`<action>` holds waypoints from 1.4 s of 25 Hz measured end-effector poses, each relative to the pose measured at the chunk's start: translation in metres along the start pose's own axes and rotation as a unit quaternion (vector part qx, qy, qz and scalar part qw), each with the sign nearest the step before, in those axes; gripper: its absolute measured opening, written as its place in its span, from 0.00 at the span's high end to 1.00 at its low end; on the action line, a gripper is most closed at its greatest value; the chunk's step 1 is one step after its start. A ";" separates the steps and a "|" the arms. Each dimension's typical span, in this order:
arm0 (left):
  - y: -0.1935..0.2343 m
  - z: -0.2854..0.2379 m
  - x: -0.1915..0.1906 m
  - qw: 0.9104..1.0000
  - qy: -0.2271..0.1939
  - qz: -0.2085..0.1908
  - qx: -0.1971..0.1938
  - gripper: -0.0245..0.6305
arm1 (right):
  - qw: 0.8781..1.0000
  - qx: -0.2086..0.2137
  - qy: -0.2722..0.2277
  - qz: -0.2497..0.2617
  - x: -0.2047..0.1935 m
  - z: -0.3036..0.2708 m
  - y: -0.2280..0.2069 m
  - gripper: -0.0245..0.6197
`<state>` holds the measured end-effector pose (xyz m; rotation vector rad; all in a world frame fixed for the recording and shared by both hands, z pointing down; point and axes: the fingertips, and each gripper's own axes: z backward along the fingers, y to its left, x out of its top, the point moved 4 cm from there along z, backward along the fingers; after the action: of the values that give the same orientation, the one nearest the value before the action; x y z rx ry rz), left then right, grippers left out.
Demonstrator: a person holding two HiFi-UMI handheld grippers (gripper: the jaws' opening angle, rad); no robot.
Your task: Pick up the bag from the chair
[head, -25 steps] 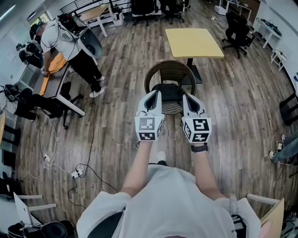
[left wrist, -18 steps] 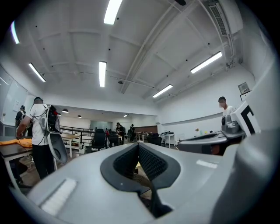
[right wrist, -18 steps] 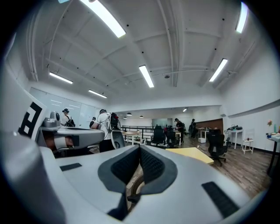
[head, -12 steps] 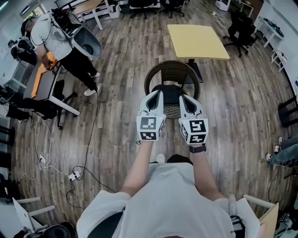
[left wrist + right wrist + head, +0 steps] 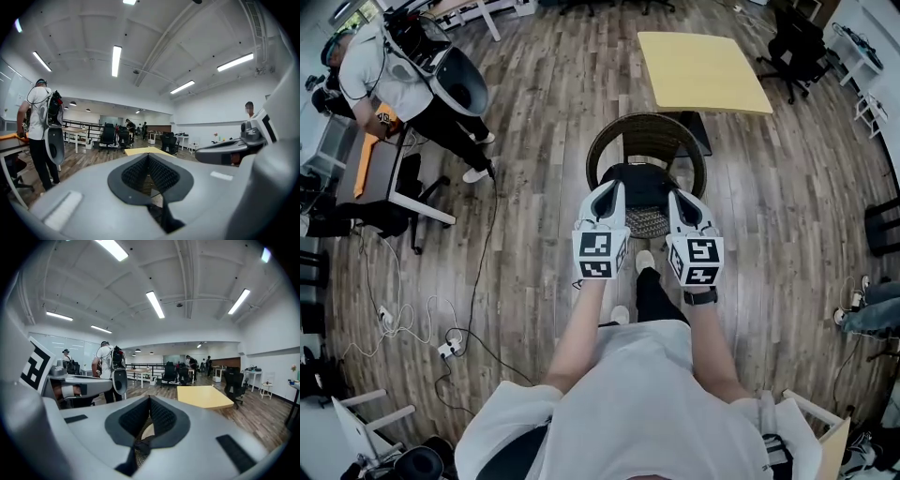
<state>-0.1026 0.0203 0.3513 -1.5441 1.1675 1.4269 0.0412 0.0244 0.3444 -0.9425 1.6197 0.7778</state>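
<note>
A black bag (image 5: 636, 185) lies on the seat of a round brown wicker chair (image 5: 652, 137) in the head view. My left gripper (image 5: 610, 190) and right gripper (image 5: 677, 196) are held side by side just in front of the chair, their tips over its front edge, not touching the bag. The left gripper (image 5: 148, 157) has its ribbed pads pressed together with nothing between them. The right gripper (image 5: 150, 400) is shut the same way and holds nothing. The front of the seat is hidden behind the grippers.
A yellow table (image 5: 703, 68) stands right behind the chair. A person with a backpack (image 5: 398, 73) bends at a desk (image 5: 389, 178) to the far left. Cables (image 5: 412, 319) trail on the wood floor at left. Black office chairs (image 5: 795, 42) stand at the back right.
I have stepped closer to the chair, and my dark-trousered leg now shows below the grippers. Both grippers stay shut and side by side.
</note>
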 end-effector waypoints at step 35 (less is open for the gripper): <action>0.065 -0.268 -0.113 0.985 0.167 0.043 0.006 0.95 | 0.982 0.063 0.154 -0.091 -0.106 -0.268 -0.160 0.95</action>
<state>-0.0707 -0.2352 0.5020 -1.7910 1.4507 1.2399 0.0726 -0.2618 0.5055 -1.1431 1.7937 0.4123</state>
